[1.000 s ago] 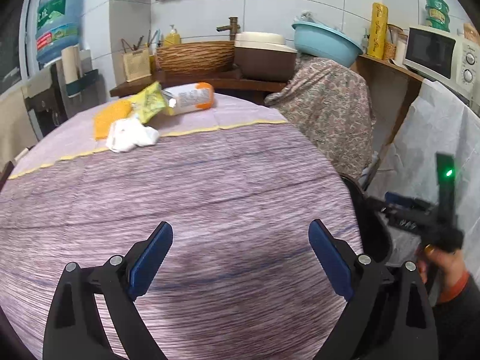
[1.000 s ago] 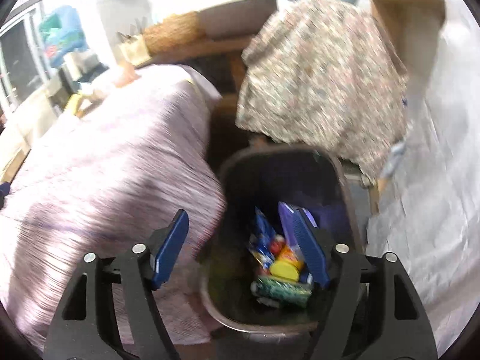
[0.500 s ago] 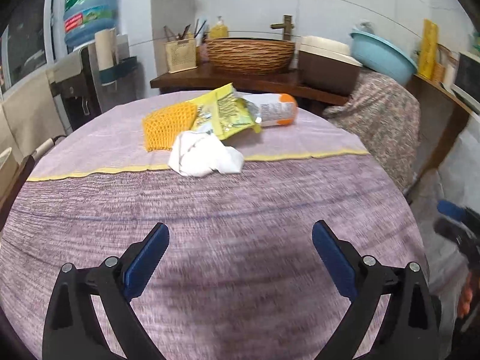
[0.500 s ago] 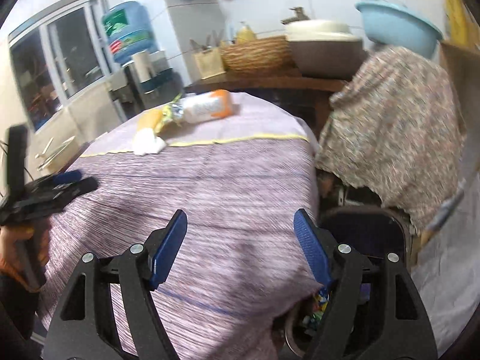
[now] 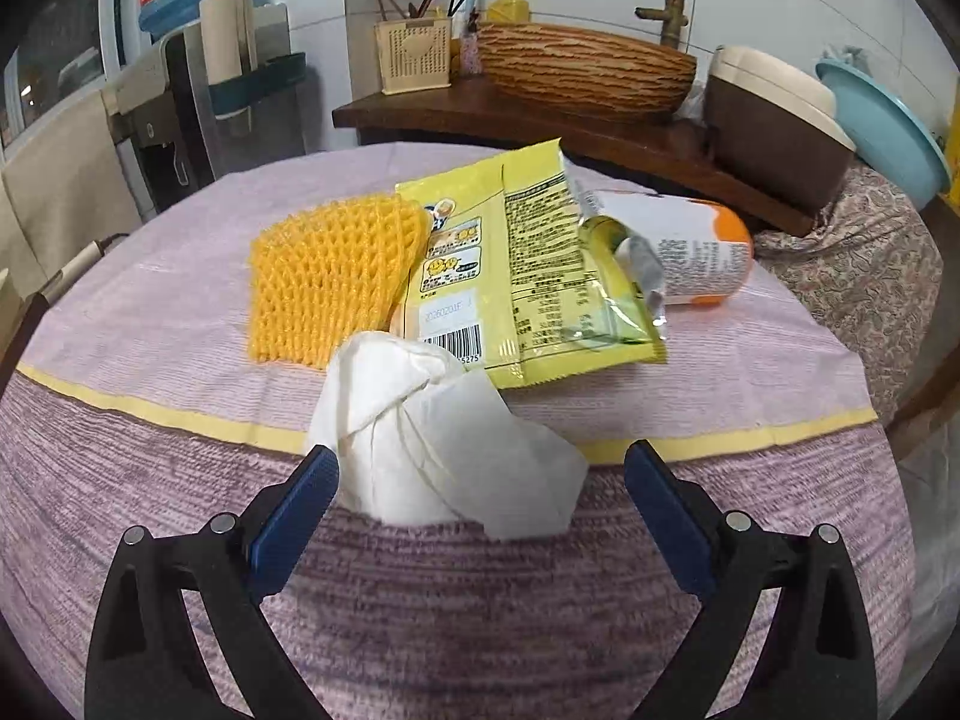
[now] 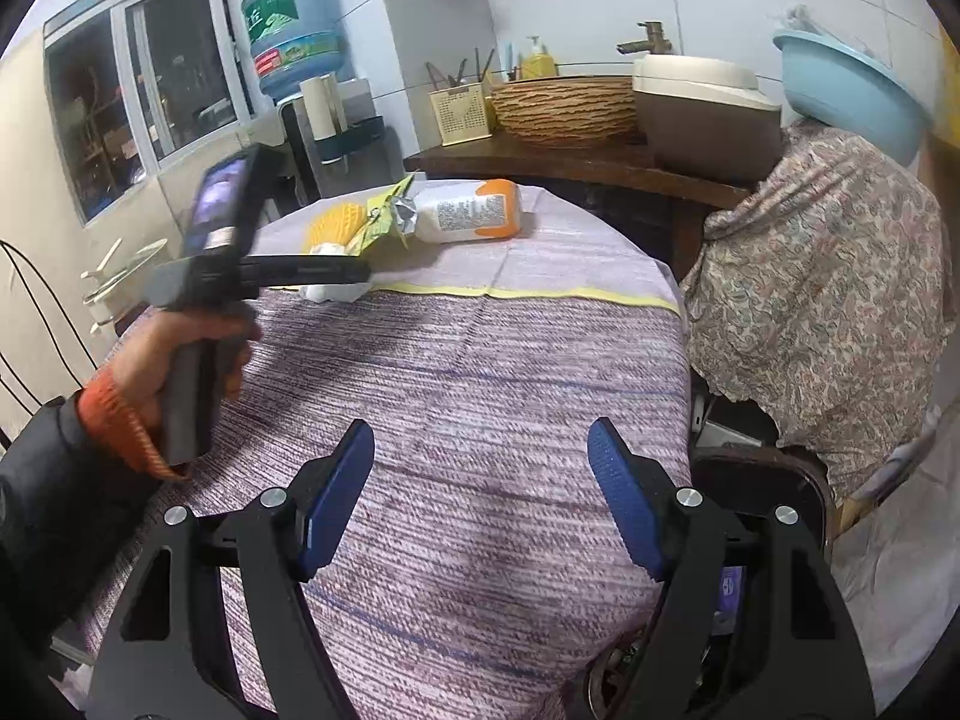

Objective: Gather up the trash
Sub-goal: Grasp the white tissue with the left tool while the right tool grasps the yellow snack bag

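Nearest the left wrist camera, the left gripper (image 5: 480,480) holds its blue fingers (image 5: 294,516) wide apart, and the crumpled white tissue (image 5: 444,444) now sits between the tips, the left pad close against its edge; a second ago the same gripper hung over bare cloth with the litter far up the table, so it has travelled forward to the pile and looks set to close on the tissue first. Just behind the tissue lie the yellow snack wrapper (image 5: 528,276), the orange foam net (image 5: 324,282) beside it on the left, and the white and orange bottle (image 5: 690,252) on its side at the wrapper's right, all resting on the round table (image 5: 180,276). The right gripper (image 6: 480,492) has swung up from looking down into the bin and now hovers over the near table edge, fingers spread and holding nothing. Only the right wrist view shows the left hand (image 6: 180,360) gripping its tool from outside, the dark rim of the trash bin (image 6: 780,474) low beside the table, and the window beyond. Only the left view shows how the tissue sits against the pads and overlaps the wrapper's near corner.
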`<state>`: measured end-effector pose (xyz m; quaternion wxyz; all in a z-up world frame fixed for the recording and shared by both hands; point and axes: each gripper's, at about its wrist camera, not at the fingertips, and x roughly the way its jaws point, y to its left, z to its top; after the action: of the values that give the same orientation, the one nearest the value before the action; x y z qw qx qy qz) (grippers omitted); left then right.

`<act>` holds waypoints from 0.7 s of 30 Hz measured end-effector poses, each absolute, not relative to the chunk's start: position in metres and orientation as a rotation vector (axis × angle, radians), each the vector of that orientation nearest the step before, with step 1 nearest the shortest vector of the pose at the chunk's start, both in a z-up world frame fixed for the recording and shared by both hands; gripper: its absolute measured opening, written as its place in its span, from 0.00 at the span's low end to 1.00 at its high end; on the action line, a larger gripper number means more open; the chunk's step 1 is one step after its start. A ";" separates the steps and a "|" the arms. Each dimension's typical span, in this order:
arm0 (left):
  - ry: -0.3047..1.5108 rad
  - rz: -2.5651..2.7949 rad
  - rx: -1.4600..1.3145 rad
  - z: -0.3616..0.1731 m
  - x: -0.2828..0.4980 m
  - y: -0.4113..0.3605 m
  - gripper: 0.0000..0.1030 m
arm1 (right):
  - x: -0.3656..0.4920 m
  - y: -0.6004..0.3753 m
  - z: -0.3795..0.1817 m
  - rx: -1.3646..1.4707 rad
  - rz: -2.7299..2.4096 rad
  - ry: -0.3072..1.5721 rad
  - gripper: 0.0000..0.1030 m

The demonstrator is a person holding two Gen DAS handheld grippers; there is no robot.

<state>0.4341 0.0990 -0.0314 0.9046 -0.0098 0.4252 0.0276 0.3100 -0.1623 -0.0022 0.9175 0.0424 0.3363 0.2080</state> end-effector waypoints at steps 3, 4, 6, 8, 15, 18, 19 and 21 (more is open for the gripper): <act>0.899 0.055 -0.005 -0.037 0.440 0.102 0.79 | 0.316 -0.153 0.003 0.073 0.450 0.685 0.72; 0.900 0.052 -0.005 -0.036 0.441 0.103 0.73 | 0.318 -0.150 0.005 0.069 0.456 0.683 0.72; 0.899 0.050 -0.003 -0.035 0.442 0.107 0.63 | 0.323 -0.142 0.009 0.057 0.473 0.673 0.72; 0.897 0.050 0.003 -0.033 0.438 0.113 0.43 | 0.328 -0.132 0.013 0.045 0.494 0.666 0.72; 0.882 -0.004 -0.064 -0.023 0.409 0.142 0.22 | 0.351 -0.089 0.017 0.037 0.592 0.666 0.72; 0.858 -0.026 -0.090 -0.014 0.386 0.151 0.21 | 0.362 -0.073 0.013 0.042 0.621 0.684 0.72; 0.849 -0.034 -0.088 -0.011 0.380 0.152 0.21 | 0.365 -0.067 0.013 0.045 0.627 0.689 0.72; 0.816 -0.051 -0.073 -0.001 0.359 0.152 0.21 | 0.376 -0.057 0.011 0.059 0.641 0.705 0.72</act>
<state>0.3595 0.1524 -0.0007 0.9170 -0.0353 0.3967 -0.0246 0.3757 -0.0569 0.0110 0.8883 0.0283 0.3393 0.3083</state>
